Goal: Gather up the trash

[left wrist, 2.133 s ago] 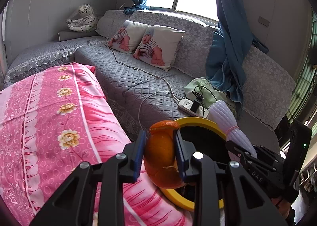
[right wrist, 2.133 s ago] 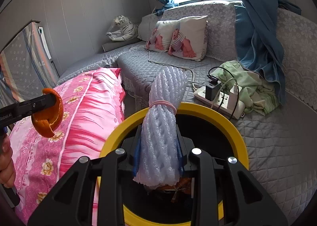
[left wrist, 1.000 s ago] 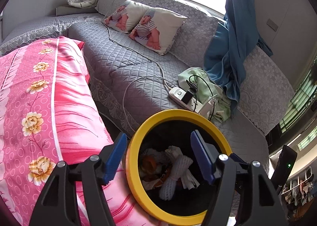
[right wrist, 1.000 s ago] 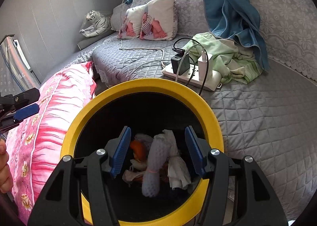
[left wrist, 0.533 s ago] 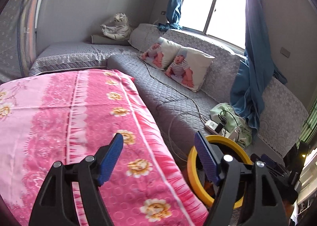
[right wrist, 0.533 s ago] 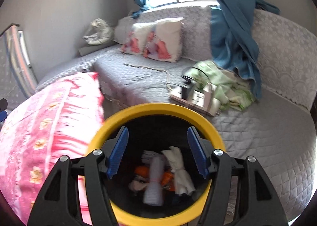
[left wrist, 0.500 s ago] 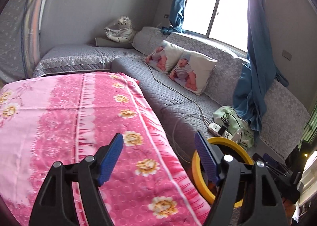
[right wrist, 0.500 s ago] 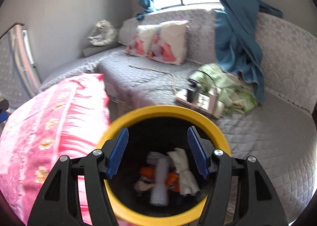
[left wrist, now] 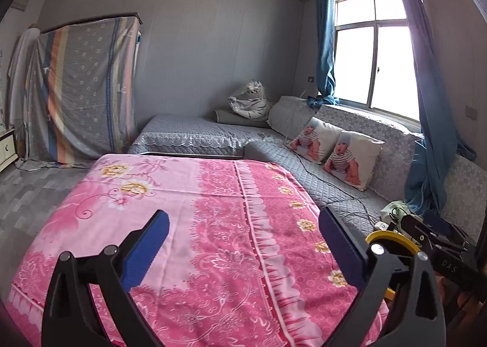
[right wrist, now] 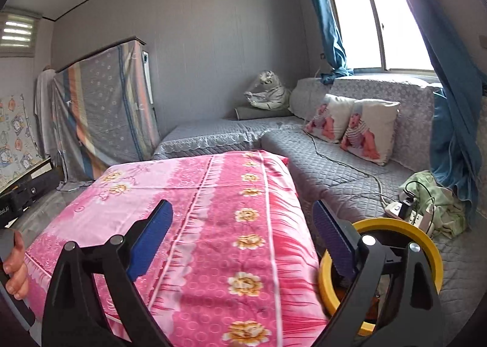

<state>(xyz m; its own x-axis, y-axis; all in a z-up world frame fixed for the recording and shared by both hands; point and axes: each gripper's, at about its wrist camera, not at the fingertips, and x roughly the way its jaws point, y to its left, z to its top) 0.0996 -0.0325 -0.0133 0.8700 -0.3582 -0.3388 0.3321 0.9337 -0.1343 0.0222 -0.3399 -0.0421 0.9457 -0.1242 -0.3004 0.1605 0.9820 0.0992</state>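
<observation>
Both tools stand wide with nothing between the blue pads, their jaws having just been opening: the left tool (left wrist: 243, 243) and the right tool (right wrist: 242, 235) each look out over the pink flowered cloth covering the counter (left wrist: 213, 210). No trash shows on that cloth, so the step seems to be a search; sweep the view slowly across the surface and the floor before reaching. At the counter's right edge sits the round black bin with a yellow rim (right wrist: 426, 243), its contents hidden from here. Beyond lie a grey quilted corner sofa (right wrist: 334, 170), two picture cushions (right wrist: 356, 121) and a bright window with blue curtains (left wrist: 377, 66).
</observation>
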